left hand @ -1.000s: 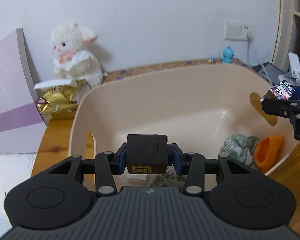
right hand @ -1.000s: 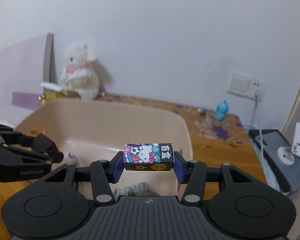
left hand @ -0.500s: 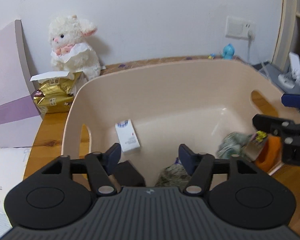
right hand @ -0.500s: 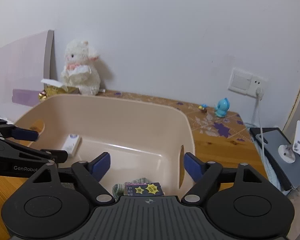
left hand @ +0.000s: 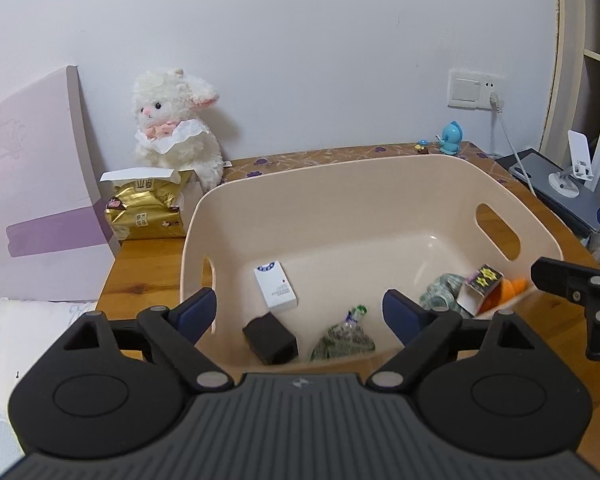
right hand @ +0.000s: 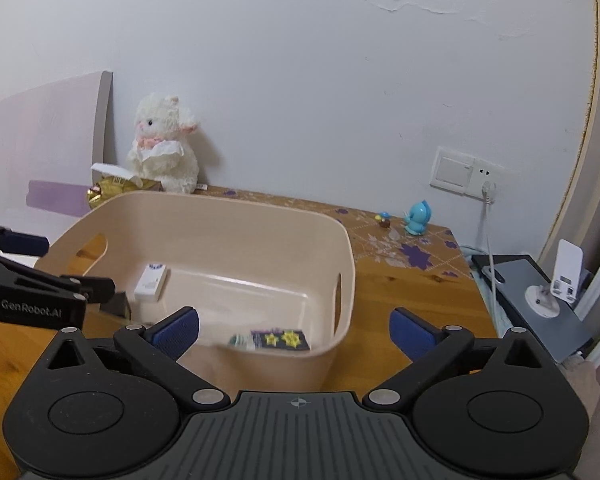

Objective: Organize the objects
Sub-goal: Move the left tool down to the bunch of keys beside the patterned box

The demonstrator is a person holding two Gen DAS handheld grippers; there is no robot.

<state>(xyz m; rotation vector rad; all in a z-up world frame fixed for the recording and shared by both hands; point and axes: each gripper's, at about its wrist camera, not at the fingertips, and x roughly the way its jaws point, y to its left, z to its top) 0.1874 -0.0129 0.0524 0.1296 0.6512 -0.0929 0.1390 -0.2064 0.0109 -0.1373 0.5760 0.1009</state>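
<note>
Here, left gripper [left hand: 298,312] spread wide, nothing between its blue pads [left hand: 198,312], poised over the near rim of the bin [left hand: 380,172]; right gripper [right hand: 294,330] likewise spread and empty, just above the bin's near right corner. Inside the bin: black box [left hand: 271,339] lying tilted on the floor by the near wall, just below the white box [left hand: 276,286]; green crumpled wrapper [left hand: 342,340] beside the black box, to its right; cartoon box [left hand: 480,288] with yellow stars propped at an angle in the right corner, touching the patterned cloth [left hand: 440,294] on one side and the orange thing [left hand: 508,290] on the other — seen too in the right view as a dark box [right hand: 280,339] with stars, low against the near wall. Around the bin on the wooden table [right hand: 396,284]: plush lamb [left hand: 176,126] against the wall, gold tissue pack [left hand: 148,206] in front of it, pink board [left hand: 36,208] leaning at the left, blue figurine [right hand: 418,219] toward the back right, wall socket [right hand: 466,172] above, phone stand [right hand: 558,284] on a grey slab at far right. Right gripper also visible at the edge of the left view [left hand: 576,292] — beside the bin's right wall, clear of its contents.
</note>
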